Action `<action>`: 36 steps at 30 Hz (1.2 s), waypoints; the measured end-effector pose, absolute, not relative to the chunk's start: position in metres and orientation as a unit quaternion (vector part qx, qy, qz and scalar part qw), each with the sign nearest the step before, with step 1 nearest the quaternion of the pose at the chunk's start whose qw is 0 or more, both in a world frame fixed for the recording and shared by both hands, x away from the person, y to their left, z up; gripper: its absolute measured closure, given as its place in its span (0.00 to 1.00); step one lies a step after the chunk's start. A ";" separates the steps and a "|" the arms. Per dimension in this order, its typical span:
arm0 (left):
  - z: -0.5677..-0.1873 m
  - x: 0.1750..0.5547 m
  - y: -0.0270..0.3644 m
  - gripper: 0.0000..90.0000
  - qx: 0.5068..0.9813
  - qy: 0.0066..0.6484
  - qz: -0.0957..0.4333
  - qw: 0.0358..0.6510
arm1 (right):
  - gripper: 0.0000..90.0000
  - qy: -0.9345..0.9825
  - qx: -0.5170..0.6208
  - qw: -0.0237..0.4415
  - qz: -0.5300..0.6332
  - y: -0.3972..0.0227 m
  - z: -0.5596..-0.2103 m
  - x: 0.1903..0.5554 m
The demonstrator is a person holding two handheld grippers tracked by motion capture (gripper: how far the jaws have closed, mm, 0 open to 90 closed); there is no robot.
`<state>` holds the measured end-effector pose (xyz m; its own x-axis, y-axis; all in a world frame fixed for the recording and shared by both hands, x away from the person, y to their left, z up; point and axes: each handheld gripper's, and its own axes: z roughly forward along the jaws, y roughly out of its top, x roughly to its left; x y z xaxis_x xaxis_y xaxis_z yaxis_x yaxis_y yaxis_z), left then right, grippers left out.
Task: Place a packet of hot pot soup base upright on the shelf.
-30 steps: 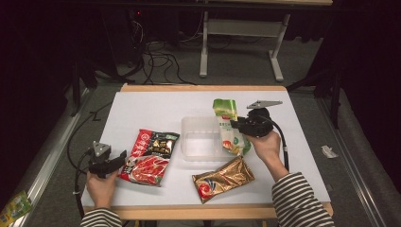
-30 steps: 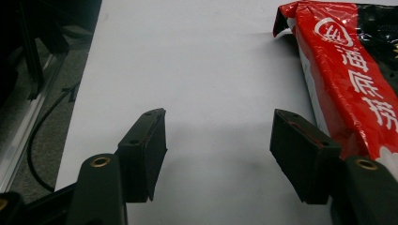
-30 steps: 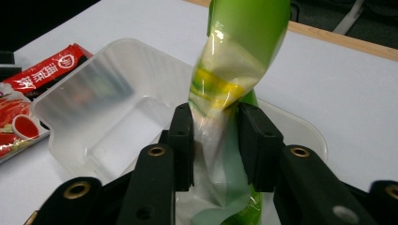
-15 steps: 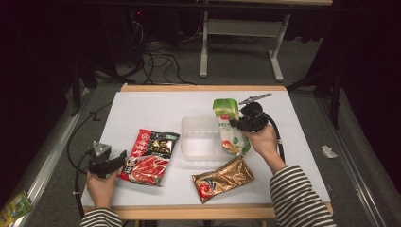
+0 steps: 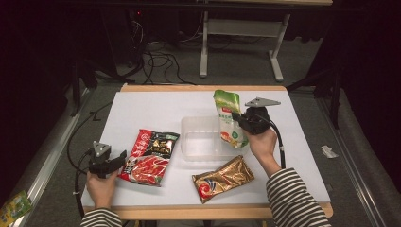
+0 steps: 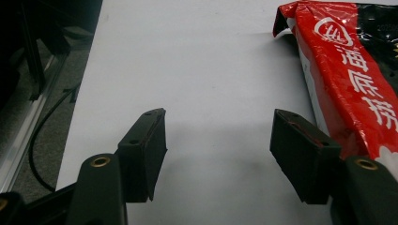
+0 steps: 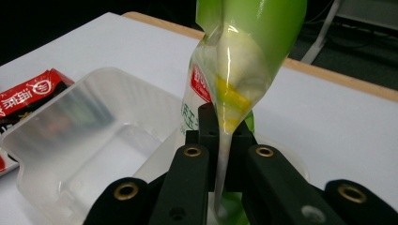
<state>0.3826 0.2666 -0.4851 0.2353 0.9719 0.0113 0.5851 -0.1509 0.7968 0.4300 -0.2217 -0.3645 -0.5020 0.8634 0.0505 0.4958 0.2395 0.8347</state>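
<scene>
I am pinching the green pouch (image 5: 230,120) in my right gripper (image 5: 242,122), whose jaws have just been closing and are now pressing flat on the pouch's edge. In the right gripper view the pouch (image 7: 237,70) is rising upright from between my two black jaws, its green top above and a pale, bulging middle just over the pads. From the high view it is standing tilted at the right rim of the clear tray (image 5: 205,140), which is sitting in the middle of the white table (image 5: 142,109); my right hand (image 5: 261,142) is holding the gripper just right of the tray.

My left gripper (image 5: 124,156) is resting near the table's front left corner, its jaws standing wide apart with nothing between them. In the left gripper view the red pouch (image 6: 347,70) is lying just beside the right jaw, touching or nearly touching it; I cannot tell which. A gold pouch (image 5: 223,177) is lying flat in front of the tray, apart from both grippers.
</scene>
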 end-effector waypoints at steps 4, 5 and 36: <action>-0.485 0.383 0.267 0.41 0.705 0.552 0.278 0.347 | 0.97 0.761 0.448 0.205 0.421 -0.226 -0.378 0.426; -0.485 0.383 0.267 0.41 0.705 0.552 0.278 0.347 | 0.96 0.764 0.446 0.203 0.420 -0.228 -0.379 0.425; -0.485 0.383 0.266 0.41 0.705 0.553 0.280 0.345 | 0.95 0.781 0.436 0.199 0.401 -0.241 -0.396 0.405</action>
